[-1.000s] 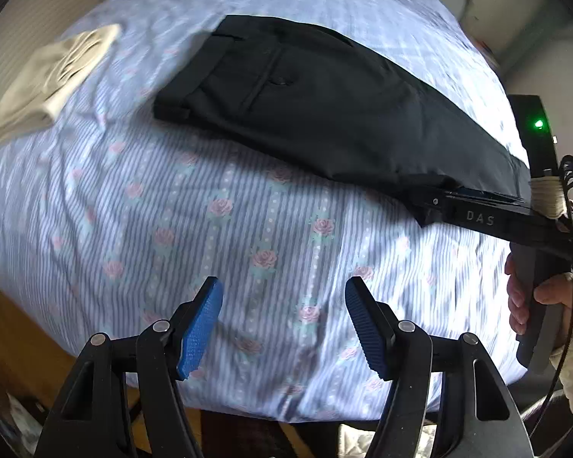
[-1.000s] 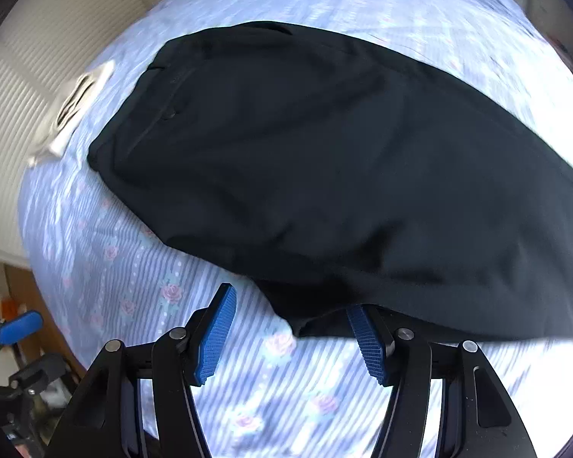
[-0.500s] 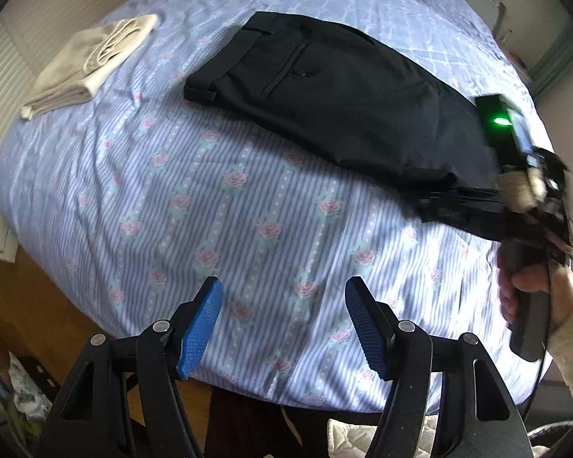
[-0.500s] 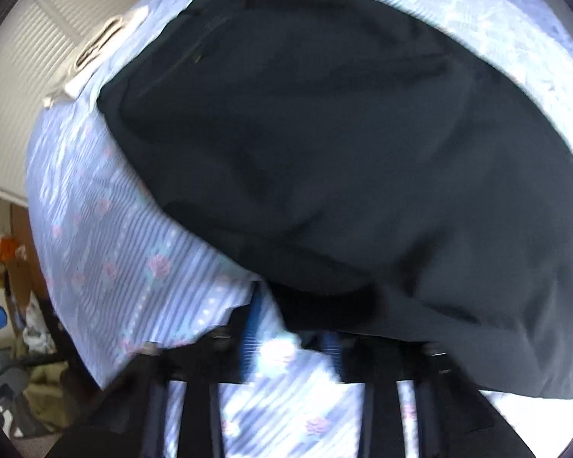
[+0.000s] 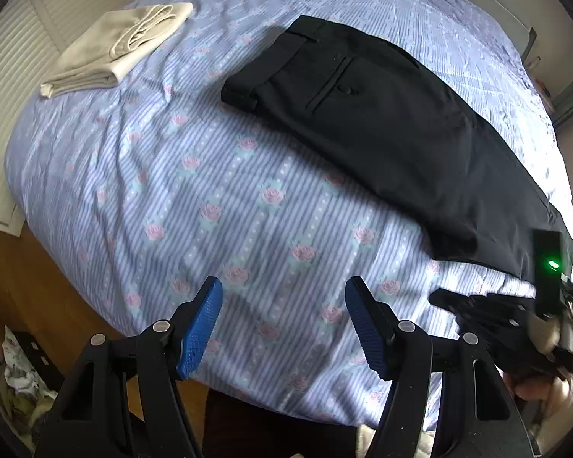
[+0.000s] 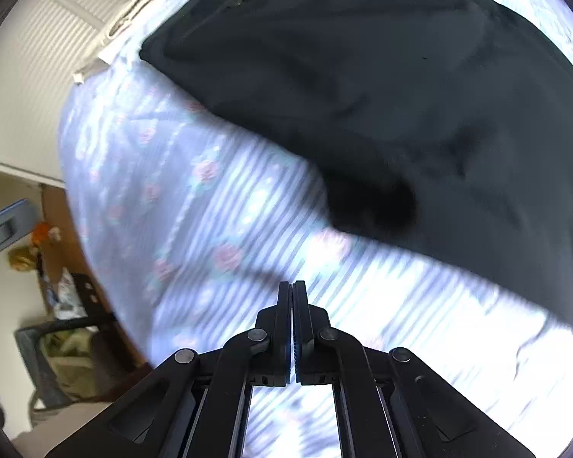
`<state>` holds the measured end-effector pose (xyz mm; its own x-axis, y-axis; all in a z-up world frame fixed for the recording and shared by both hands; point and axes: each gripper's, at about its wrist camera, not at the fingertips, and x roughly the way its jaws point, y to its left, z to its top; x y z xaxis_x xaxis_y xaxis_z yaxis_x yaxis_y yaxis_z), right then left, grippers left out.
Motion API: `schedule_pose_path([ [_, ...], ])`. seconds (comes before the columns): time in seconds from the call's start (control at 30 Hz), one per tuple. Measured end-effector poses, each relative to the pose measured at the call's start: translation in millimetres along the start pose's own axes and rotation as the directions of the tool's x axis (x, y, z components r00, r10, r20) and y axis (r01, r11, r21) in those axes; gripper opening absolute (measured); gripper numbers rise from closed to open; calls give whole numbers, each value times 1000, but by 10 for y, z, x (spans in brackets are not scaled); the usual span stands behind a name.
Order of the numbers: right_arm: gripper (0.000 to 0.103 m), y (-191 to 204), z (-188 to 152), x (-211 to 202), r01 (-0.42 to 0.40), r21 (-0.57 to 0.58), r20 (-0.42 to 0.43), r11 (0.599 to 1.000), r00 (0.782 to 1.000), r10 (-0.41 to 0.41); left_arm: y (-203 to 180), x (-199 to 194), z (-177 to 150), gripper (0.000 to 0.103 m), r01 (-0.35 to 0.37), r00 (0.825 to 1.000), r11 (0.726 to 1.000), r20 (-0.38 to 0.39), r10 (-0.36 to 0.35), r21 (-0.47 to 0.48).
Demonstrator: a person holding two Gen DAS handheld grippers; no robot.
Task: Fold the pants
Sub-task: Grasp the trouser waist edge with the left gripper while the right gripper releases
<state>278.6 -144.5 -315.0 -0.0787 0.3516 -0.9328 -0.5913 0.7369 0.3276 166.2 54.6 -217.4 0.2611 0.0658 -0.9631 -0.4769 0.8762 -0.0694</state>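
Black pants [image 5: 382,114] lie flat on the bed, folded lengthwise, waistband at the far left and back pocket up; they also fill the upper part of the right wrist view [image 6: 382,76]. My left gripper [image 5: 282,320] is open and empty above the near edge of the bed, short of the pants. My right gripper [image 6: 293,297] is shut with nothing between its fingers, above the bedsheet just short of the pants' near edge. It also shows at the right of the left wrist view [image 5: 515,316], blurred.
The bed has a blue striped sheet with roses [image 5: 229,210]. A folded beige garment [image 5: 118,45] lies at the far left corner. Wooden floor and clutter [image 5: 15,374] lie below the bed's left edge. A basket [image 6: 65,358] stands on the floor.
My right gripper has shut and pulled back off the pants' edge, with nothing in it. My left gripper has drawn back and up, showing more of the bed.
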Motion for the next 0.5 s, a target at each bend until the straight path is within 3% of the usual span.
schedule_pose_path([
  [0.07, 10, 2, -22, -153, -15, 62, 9, 998, 1000, 15, 55, 0, 54, 70, 7, 1000, 1000, 7, -7, 4],
  [0.1, 25, 6, -16, -233, -17, 89, 13, 996, 1000, 16, 95, 2, 88, 71, 15, 1000, 1000, 10, -15, 7],
  [0.17, 45, 33, 36, -394, -12, 136, 33, 991, 999, 7, 208, 13, 188, 72, 38, 999, 999, 16, -38, 9],
  [0.37, 51, 356, 406, -744, 70, 205, 119, 976, 988, -96, 541, 72, 725, 73, 106, 993, 987, 43, -112, 124],
  [0.5, 59, 564, 719, -812, 121, 274, 166, 954, 971, -171, 702, 203, 1274, 73, 158, 985, 950, 30, -172, 268],
])
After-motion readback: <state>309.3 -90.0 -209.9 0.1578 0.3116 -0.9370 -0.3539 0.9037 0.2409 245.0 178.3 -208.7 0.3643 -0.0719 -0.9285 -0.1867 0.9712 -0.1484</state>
